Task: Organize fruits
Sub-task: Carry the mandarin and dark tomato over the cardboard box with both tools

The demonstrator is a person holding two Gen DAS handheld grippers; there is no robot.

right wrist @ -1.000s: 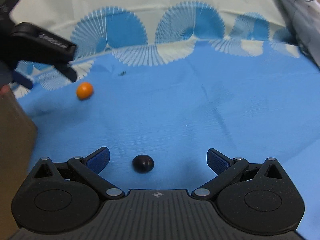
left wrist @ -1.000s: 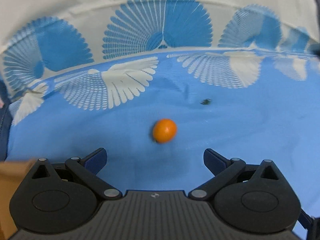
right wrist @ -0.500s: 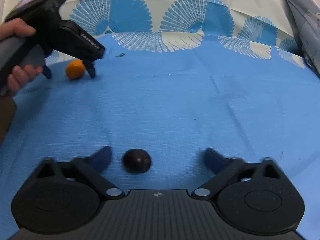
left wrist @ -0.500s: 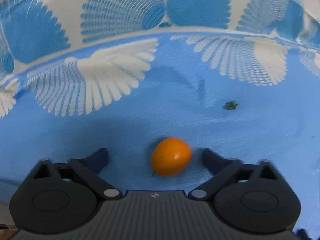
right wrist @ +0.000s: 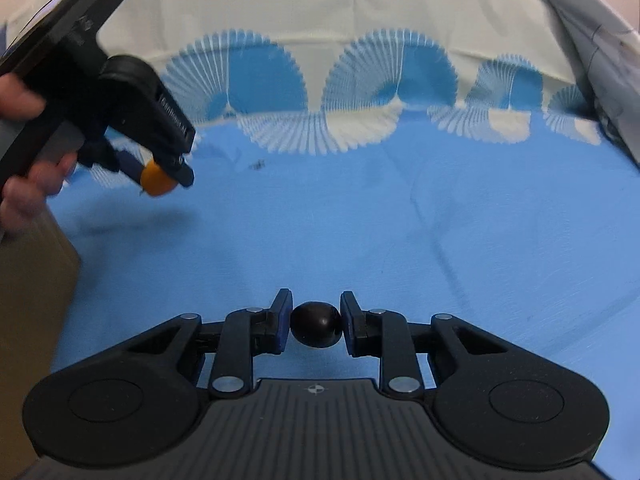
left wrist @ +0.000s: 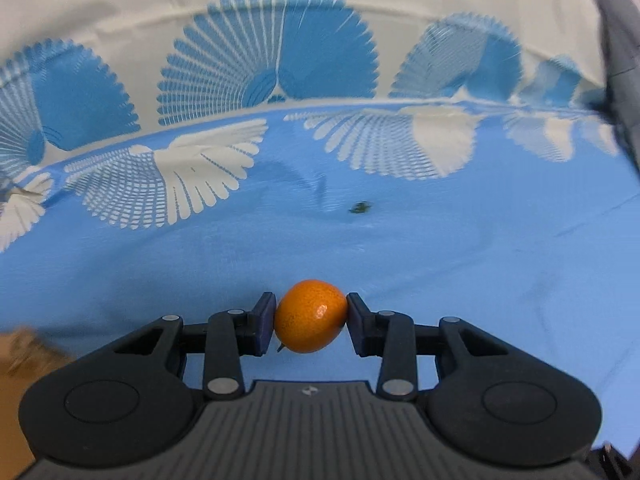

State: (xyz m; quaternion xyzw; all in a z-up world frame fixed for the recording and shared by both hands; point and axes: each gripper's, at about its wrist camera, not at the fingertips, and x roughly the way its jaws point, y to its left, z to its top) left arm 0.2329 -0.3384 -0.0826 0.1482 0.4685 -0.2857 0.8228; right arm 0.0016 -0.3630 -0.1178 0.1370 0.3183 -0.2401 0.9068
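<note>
A small orange fruit sits between the pads of my left gripper. Its jaws are closing and both pads press on the fruit's sides. The right wrist view shows the same left gripper at the far left, with the orange fruit held just above the blue cloth. My right gripper is shut on a small round dark fruit over the near part of the cloth.
A brown cardboard box stands at the left edge, below the hand that holds the left gripper. A tiny dark green scrap lies on the cloth. Grey fabric hangs at the right. White and blue fan-patterned cloth rises behind.
Both grippers were wide open over fruit lying on the cloth. Each has closed onto its fruit: the left on the orange one, the right on the dark one. Both have risen a little.
</note>
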